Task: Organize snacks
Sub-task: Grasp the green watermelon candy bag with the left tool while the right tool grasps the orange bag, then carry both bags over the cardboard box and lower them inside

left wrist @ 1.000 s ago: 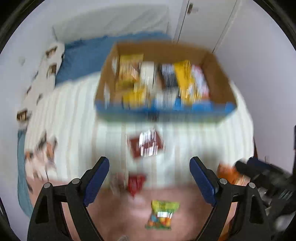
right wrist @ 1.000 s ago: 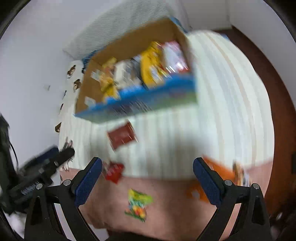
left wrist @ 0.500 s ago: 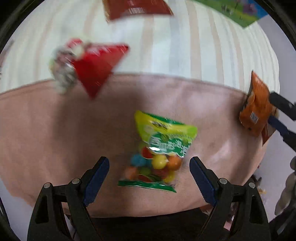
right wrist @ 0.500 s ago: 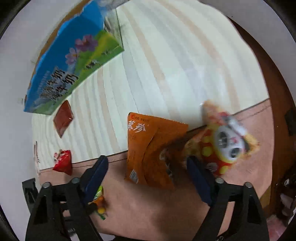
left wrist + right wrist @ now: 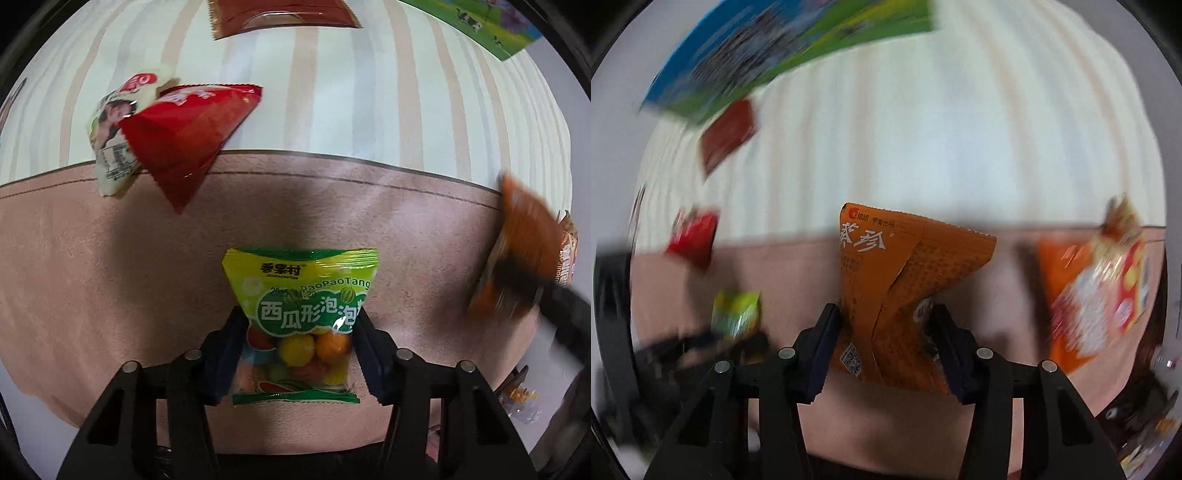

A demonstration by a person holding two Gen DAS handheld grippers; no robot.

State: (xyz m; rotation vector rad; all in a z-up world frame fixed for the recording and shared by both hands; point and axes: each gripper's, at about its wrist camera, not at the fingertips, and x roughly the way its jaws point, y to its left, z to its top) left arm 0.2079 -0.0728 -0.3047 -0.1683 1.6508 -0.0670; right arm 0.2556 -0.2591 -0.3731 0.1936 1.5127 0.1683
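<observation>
A yellow-green bag of coloured gum balls [image 5: 301, 280] lies on the pink blanket [image 5: 92, 295]. My left gripper [image 5: 298, 317] points straight down over it, jaws closing, pads pressed on both sides of the bag's lower half. In the right wrist view an orange snack packet [image 5: 905, 254] stands creased between the pads of my right gripper [image 5: 884, 314], whose jaws are also closing. The same orange packet [image 5: 524, 236] shows blurred at the right edge of the left wrist view. The candy bag [image 5: 737, 314] appears small and blurred at lower left in the right wrist view.
A red triangular packet [image 5: 184, 136] overlaps a white packet [image 5: 114, 122] on the striped bedding [image 5: 369, 92]. A dark red flat packet [image 5: 280, 14] lies farther back, near the printed blue-green box [image 5: 775, 55]. An orange, red and white bag [image 5: 1100, 295] lies to the right.
Both grippers came down from a high view of the box and bed to the blanket. Their wide jaws narrowed, the left onto the candy bag, the right onto the orange packet.
</observation>
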